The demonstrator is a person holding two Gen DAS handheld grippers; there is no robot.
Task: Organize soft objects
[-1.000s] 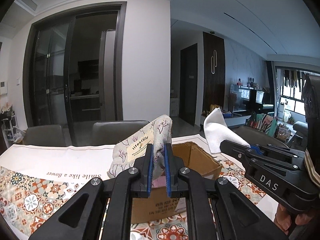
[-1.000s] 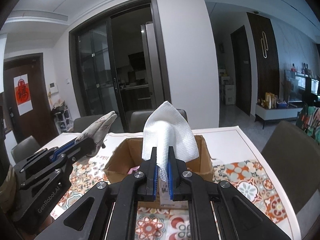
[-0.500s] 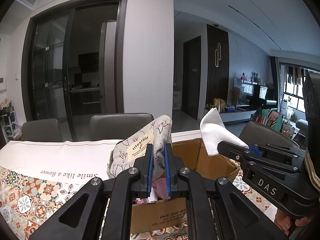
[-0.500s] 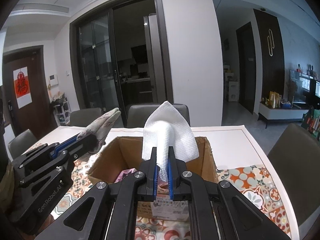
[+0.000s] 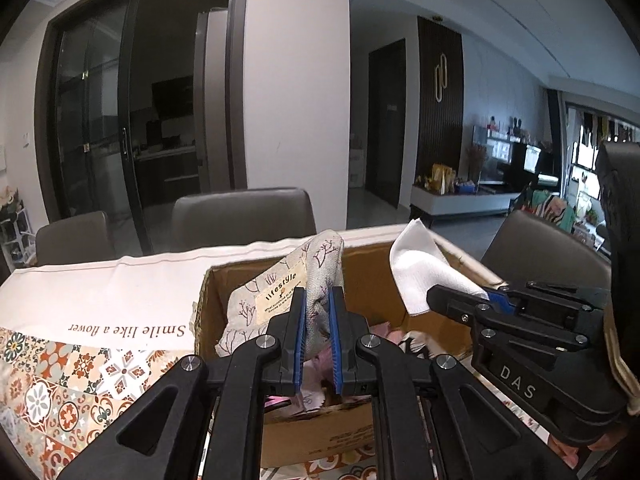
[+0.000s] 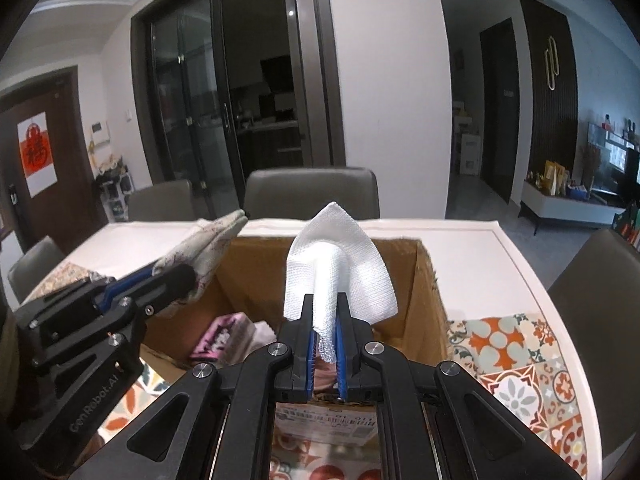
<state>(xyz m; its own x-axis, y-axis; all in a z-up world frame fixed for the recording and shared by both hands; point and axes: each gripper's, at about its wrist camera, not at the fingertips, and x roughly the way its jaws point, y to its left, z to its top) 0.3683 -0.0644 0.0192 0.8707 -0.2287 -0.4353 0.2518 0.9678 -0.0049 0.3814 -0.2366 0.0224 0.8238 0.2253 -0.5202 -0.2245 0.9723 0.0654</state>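
Note:
An open cardboard box (image 5: 368, 280) (image 6: 256, 272) stands on the table, with pink and pale soft items (image 6: 224, 336) lying inside. My left gripper (image 5: 318, 300) (image 6: 176, 280) is shut on a beige printed cloth (image 5: 276, 292) (image 6: 208, 240) with a "lifestyle" label, held over the box's left side. Over the box's right half my right gripper (image 6: 324, 312) (image 5: 460, 294) is shut on a white gauze cloth (image 6: 340, 268) (image 5: 420, 272). Both cloths stick up above the fingers.
The table wears a white runner (image 5: 112, 292) with lettering over a patterned tile cloth (image 6: 516, 360). Grey chairs (image 5: 244, 216) (image 6: 312, 188) stand behind the table and another (image 6: 600, 292) at its right. Dark glass sliding doors are beyond.
Both grippers have moved forward and down with their cloths, from short of the box to over its opening. The box's inside and contents have come into view.

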